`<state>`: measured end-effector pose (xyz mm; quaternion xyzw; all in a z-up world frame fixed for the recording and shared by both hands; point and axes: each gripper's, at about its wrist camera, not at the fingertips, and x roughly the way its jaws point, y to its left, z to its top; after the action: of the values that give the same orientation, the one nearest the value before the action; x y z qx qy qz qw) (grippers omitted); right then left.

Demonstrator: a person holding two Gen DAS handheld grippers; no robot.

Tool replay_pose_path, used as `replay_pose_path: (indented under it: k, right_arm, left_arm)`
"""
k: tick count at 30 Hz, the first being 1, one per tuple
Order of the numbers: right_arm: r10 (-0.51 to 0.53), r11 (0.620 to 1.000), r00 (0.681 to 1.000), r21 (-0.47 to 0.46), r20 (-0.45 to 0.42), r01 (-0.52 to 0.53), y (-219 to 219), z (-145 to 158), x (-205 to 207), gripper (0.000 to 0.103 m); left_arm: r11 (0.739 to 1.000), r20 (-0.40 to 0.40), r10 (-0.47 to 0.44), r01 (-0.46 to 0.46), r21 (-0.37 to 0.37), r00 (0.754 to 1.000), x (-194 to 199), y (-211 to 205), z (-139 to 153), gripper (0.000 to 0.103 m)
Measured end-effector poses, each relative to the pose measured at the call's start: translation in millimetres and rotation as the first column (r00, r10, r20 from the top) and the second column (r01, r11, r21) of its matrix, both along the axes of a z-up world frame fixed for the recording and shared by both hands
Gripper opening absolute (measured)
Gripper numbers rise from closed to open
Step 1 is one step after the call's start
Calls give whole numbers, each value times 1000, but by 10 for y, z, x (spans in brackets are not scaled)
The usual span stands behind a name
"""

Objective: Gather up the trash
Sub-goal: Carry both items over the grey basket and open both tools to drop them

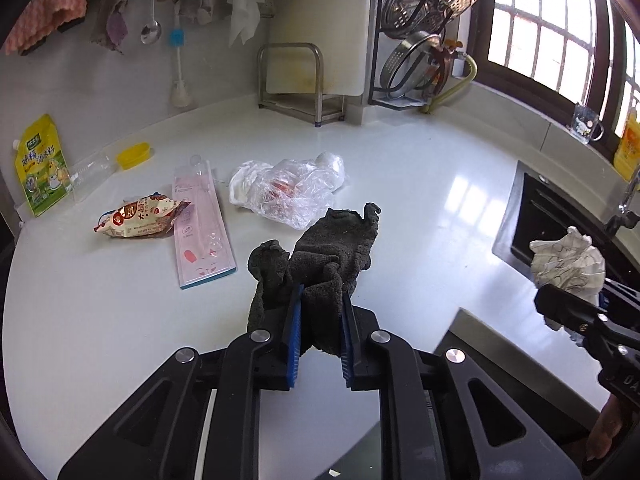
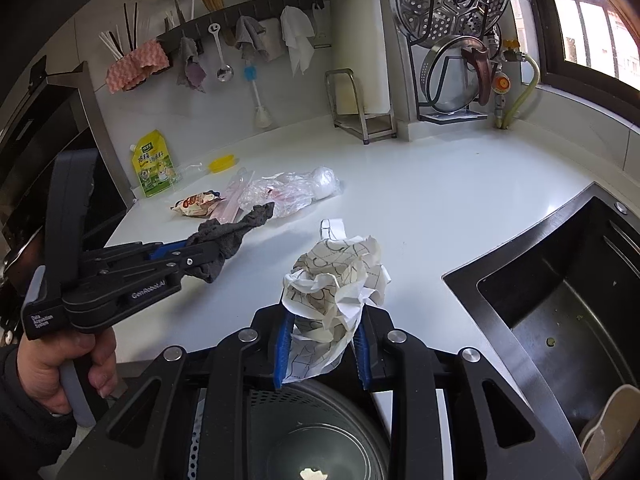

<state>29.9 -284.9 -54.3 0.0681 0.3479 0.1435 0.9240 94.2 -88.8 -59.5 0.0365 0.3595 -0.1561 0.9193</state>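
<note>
Tongs clenched: left gripper (image 1: 319, 312) pinches fuzzy dark rag (image 1: 320, 256); right gripper (image 2: 323, 344) crumpled, perhaps printed, paper (image 2: 336, 284).

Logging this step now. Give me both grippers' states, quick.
Left gripper: shut on the dark grey cloth.
Right gripper: shut on the crumpled paper.
</note>
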Motion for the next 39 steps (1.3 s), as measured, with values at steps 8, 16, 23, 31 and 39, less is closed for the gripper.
replay_pose_path:
  k: [8,16,23,31,39]
  right_arm:
    - [51,998,998,-36,-31,-52,160,9,-561,26]
    - [84,992,987,-79,-134,-95,288,-290,-1153,26]
    - [116,981,967,-126,-227,-148,454,-628,-1333,26]
    - [126,967,948,-176,-292,-183,576,-855,-1353,41]
    - [119,966,953,-190,-280,-176,530,-798,-1386,69]
  left_arm:
    - [994,26,-103,104,-40,994,-704,136,296,15]
    - [972,-52,-233,234,11,971,-1374,83,-39,15]
    - [959,-195,-279,284,-6,940,-1512,24,-563,15]
    - [953,-268,-281,301,38,922,-1464,-12,-901,24]
    - [967,-160,-215,233,106,963,-1487,117,-694,90]
